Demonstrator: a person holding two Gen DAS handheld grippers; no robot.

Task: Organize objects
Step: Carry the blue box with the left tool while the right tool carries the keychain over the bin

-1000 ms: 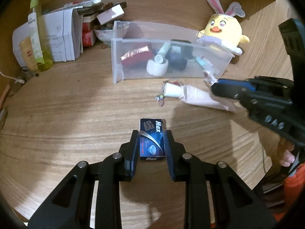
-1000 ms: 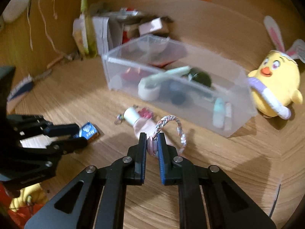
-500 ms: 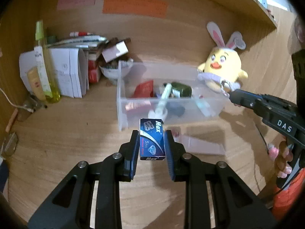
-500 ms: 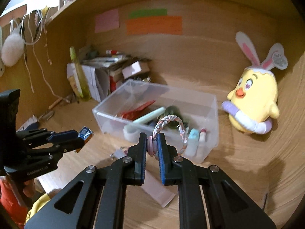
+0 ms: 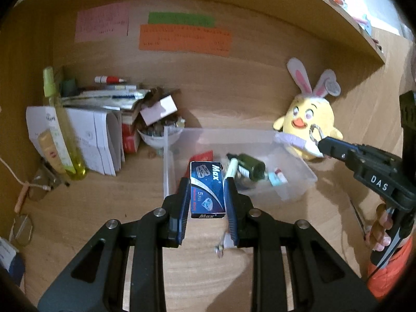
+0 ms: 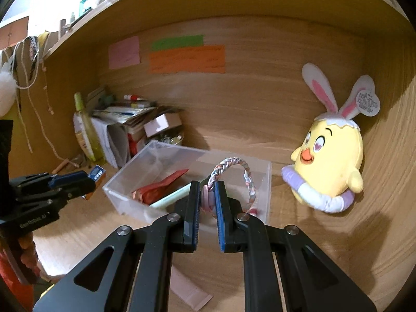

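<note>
My left gripper (image 5: 207, 182) is shut on a small blue "Max" box (image 5: 207, 189), held in the air in front of the clear plastic bin (image 5: 166, 171). In the right wrist view my right gripper (image 6: 208, 186) is shut on the pink end of a braided bracelet (image 6: 244, 171), whose loop arches up over the clear plastic bin (image 6: 267, 182). The bin holds a red packet (image 6: 158, 189), a pale green tube (image 6: 169, 199), a dark green bottle (image 5: 251, 166) and other small items. Each gripper shows in the other's view, the right gripper (image 5: 321, 143) and the left gripper (image 6: 88, 179).
A yellow chick plush (image 6: 330, 161) with rabbit ears sits right of the bin. Papers, pens, a white bowl (image 5: 156, 137) and a yellow-green spray bottle (image 5: 59, 130) crowd the back left. A pink tube (image 6: 189, 288) lies on the wooden desk before the bin. Coloured notes (image 5: 184, 39) hang on the back wall.
Both grippers have risen from the desk and tilted up, each still gripping its object. The box and the bracelet now hang near the bin; the back wall has come into view.
</note>
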